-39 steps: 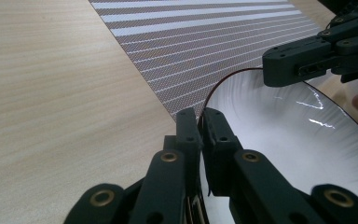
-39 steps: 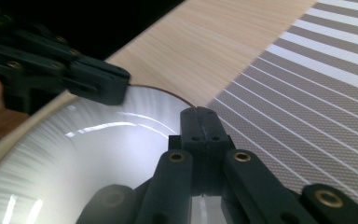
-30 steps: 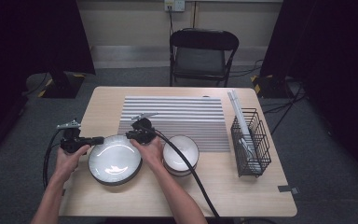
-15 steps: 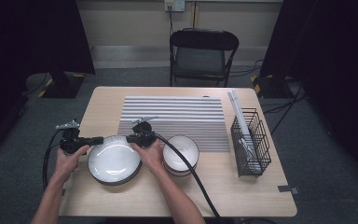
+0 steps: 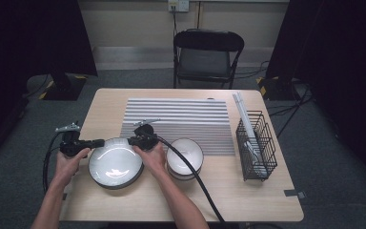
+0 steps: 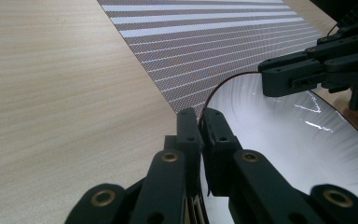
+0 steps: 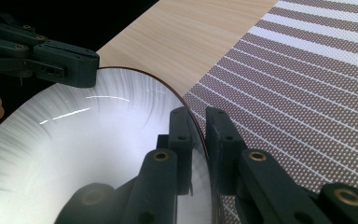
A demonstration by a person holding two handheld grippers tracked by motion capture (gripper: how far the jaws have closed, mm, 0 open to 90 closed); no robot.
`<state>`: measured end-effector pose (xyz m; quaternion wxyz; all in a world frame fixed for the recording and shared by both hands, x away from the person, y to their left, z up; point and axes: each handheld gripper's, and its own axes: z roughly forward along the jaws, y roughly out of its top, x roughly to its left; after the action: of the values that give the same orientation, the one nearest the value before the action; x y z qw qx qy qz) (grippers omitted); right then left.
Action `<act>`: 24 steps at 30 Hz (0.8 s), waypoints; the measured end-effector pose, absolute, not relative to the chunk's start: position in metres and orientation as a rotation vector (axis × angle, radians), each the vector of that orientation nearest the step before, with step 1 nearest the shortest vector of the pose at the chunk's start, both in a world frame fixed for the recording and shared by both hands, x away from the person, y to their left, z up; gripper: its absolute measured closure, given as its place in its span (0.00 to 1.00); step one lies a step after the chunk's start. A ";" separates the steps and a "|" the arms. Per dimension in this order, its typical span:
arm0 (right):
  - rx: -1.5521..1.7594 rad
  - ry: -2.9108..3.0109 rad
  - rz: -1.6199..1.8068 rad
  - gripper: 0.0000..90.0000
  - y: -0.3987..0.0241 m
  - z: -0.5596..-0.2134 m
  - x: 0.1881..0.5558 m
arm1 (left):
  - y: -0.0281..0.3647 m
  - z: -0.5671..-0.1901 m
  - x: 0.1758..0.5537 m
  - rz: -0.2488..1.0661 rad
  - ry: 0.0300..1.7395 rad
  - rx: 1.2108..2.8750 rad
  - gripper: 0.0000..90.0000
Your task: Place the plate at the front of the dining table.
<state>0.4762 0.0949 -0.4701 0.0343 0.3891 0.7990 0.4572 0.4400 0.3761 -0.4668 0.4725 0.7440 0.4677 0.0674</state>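
On the near left of the wooden table (image 5: pixel 276 200), I hold a large white plate (image 5: pixel 115 162) by its rim with a gripper in each hand. Going down in size: the striped mat (image 5: pixel 181 121) covers the middle of the table, the wire rack (image 5: pixel 256 145) stands at the right edge, and the plate sits just left of a smaller white bowl (image 5: pixel 185 157), near the mat's near left corner.

My left gripper (image 6: pixel 201 128) is clamped tight on the plate's left rim; my right gripper (image 7: pixel 196 128) is pinched on the opposite rim, the thin dark edge caught between its jaws. Compared with a second ago almost nothing has changed: both hands sit where they were, and the plate has not shifted against the mat or the bowl. I judge the two-sided grip is settled and the lift has not begun.

The plate is round, so it has no long axis of its own; it faces up, roughly level. The line between my two grips runs left to right across the table, parallel to its near edge.
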 end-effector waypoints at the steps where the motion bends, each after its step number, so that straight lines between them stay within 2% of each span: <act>1: 1.195 2.455 1.404 0.91 0.095 -0.470 0.476 | 0.376 -0.467 0.440 0.170 1.140 1.824 0.96; 24: 1.194 2.419 1.437 0.94 0.091 -0.464 0.478 | 0.375 -0.463 0.442 0.202 1.148 1.788 0.95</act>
<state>0.4776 0.0912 -0.4641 0.0426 0.3904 0.7907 0.4697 0.4421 0.3751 -0.4634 0.4826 0.7336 0.4712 0.0829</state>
